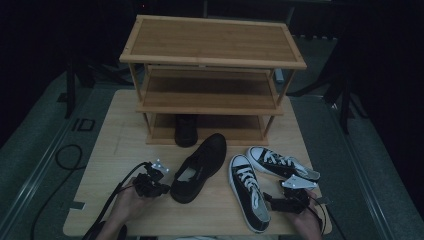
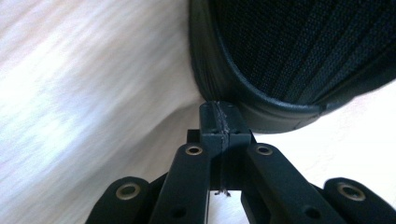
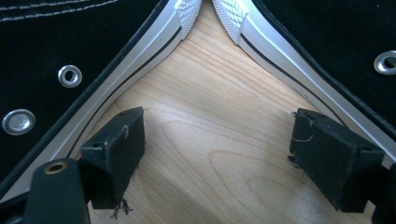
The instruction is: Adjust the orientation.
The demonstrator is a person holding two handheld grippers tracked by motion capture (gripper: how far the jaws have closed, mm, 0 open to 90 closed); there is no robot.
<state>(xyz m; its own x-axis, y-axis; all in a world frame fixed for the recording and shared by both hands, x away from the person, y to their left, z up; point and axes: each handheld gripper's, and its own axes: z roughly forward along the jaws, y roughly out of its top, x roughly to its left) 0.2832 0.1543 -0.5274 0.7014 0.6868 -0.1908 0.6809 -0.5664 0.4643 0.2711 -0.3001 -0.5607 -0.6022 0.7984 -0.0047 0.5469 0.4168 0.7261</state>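
Note:
A black low shoe [image 1: 200, 167] lies on the wooden table, its heel toward me. My left gripper [image 1: 159, 187] is just left of that heel. In the left gripper view its jaws are pressed together with nothing between them [image 2: 219, 119], and their tips are right at the shoe's black rim [image 2: 261, 100]. Two black-and-white lace-up sneakers [image 1: 248, 192] [image 1: 282, 163] lie at the right, toes close together. My right gripper [image 1: 275, 201] stands open over bare wood between them [image 3: 215, 149]; the left sneaker's white sole [image 3: 140, 51] and the right sneaker's sole [image 3: 285, 60] flank it.
A three-tier bamboo shoe rack [image 1: 212, 62] stands at the back of the table, with another black shoe [image 1: 186, 130] on its bottom shelf. The table's front edge [image 1: 165, 232] is close to my hands. Dark floor and cables [image 1: 65, 157] lie to the left.

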